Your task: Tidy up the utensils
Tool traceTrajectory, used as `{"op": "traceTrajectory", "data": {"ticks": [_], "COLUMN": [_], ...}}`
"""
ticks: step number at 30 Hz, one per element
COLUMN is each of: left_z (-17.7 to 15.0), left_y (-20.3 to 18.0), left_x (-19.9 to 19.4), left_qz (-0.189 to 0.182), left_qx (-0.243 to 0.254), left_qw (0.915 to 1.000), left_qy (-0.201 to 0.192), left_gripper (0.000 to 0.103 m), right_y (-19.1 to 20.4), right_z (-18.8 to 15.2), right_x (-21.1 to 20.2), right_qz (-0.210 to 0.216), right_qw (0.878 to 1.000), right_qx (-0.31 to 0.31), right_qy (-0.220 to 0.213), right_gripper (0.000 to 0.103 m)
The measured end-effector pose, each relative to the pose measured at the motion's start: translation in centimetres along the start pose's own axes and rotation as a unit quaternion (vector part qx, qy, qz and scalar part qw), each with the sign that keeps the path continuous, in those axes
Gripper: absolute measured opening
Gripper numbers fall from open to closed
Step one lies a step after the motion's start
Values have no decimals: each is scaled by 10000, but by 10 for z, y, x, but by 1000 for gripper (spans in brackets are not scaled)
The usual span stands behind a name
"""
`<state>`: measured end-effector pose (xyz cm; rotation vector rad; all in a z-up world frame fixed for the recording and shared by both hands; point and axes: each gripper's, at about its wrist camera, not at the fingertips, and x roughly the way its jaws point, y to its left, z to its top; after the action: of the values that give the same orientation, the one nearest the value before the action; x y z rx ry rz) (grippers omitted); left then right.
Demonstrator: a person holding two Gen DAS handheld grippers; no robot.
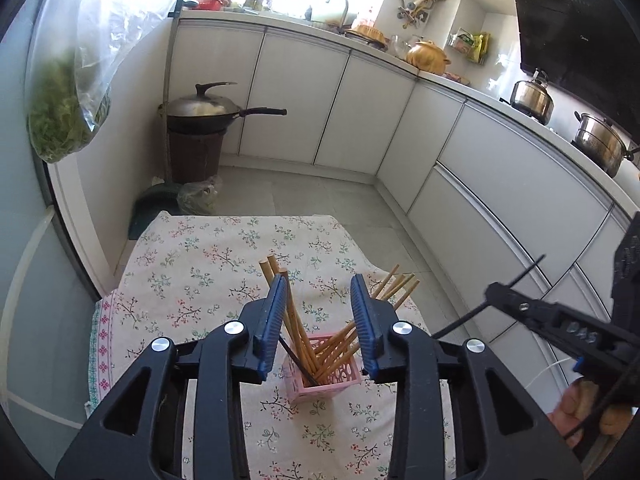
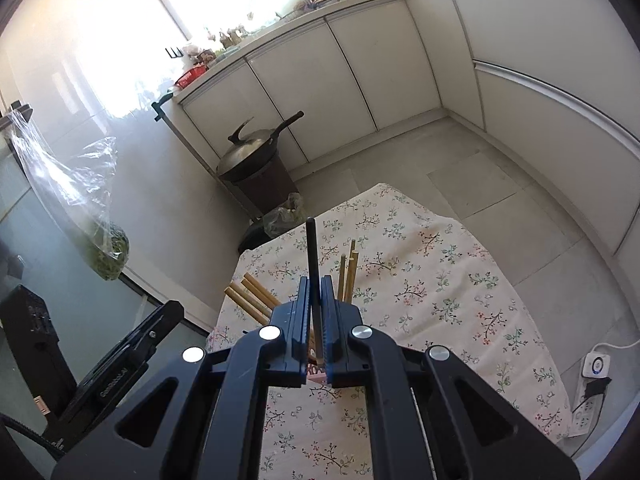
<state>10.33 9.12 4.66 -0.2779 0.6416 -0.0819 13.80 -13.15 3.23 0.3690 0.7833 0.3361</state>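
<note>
Black chopstick [image 2: 311,256] upright in right tool [image 2: 316,312]

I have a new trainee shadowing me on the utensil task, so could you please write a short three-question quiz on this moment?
1. True or false: the right gripper is clamped on a black chopstick.
2. Multiple choice: the wooden chopsticks stand in A) a glass jar, B) a pink lattice holder, C) a metal pot.
3. Fill in: the left gripper hangs above the holder with its jaws ____.

Key
1. True; the stick runs up between the closed fingers.
2. B; the holder sits on the floral tablecloth, and a dark stick also leans inside it.
3. Open; nothing is between them.
</note>
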Motion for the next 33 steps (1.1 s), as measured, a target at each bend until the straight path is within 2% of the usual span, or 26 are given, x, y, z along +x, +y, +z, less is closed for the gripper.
{"op": "traceTrajectory", "data": {"ticks": [4, 8, 11, 13, 14, 16, 17, 18, 20, 23, 27, 28, 30, 31, 33], "left_z": [1, 1, 0, -3, -5, -11, -13, -17, -22, -32, -45, -48, -54, -57, -64], "left_y": [2, 3, -1, -9, -14, -25, -31, -39, -50, -60, -66, -67, -73, -77, -83], "left_x": [0, -13, -24, -31, -35, -43, -46, -49, -52, -56, -65, -67, -64, -60, -52], "left_qz": [0, 142, 286, 499, 579, 725, 825, 947, 1060, 1109, 1087, 1017, 841, 811, 1063], "left_qx": [-29, -39, 91, 247, 310, 477, 566, 667, 834, 960, 799, 804, 932, 1006, 1076], "left_qw": [10000, 9991, 9968, 9938, 9919, 9875, 9851, 9822, 9786, 9743, 9689, 9694, 9754, 9787, 9785], "left_qy": [-43, -403, -742, -958, -1087, -1314, -1398, -1480, -1552, -1712, -2076, -2084, -1810, -1597, -1399], "left_gripper": [34, 37, 49, 71, 76, 88, 90, 96, 96, 96, 96, 96, 96, 96, 96], "right_y": [5, 3, 5, 8, 9, 9, 9, 9, 10, 6, -6, -12, -20, -24, -28], "right_z": [-5, -8, -11, -13, -16, -20, -23, -25, -29, -35, -47, -51, -57, -61, -68], "right_x": [37, 57, 43, 29, 21, 6, -2, -7, -20, -36, -55, -59, -66, -69, -77], "right_qz": [25, 207, 193, 105, 66, -30, -119, -190, -327, -495, -925, -1039, -1232, -1397, -1697], "right_qw": [9999, 9994, 9998, 9997, 9994, 9985, 9976, 9969, 9952, 9931, 9881, 9866, 9837, 9804, 9715], "right_qx": [28, 176, 18, -137, -201, -305, -339, -380, -491, -510, -460, -413, -361, -355, -412], "right_qy": [151, 222, 0, -178, -271, -455, -583, -665, -777, -933, -1142, -1186, -1258, -1342, -1604], "right_gripper": [9, 9, 9, 10, 14, 30, 38, 38, 43, 61, 78, 81, 97, 97, 97]}}
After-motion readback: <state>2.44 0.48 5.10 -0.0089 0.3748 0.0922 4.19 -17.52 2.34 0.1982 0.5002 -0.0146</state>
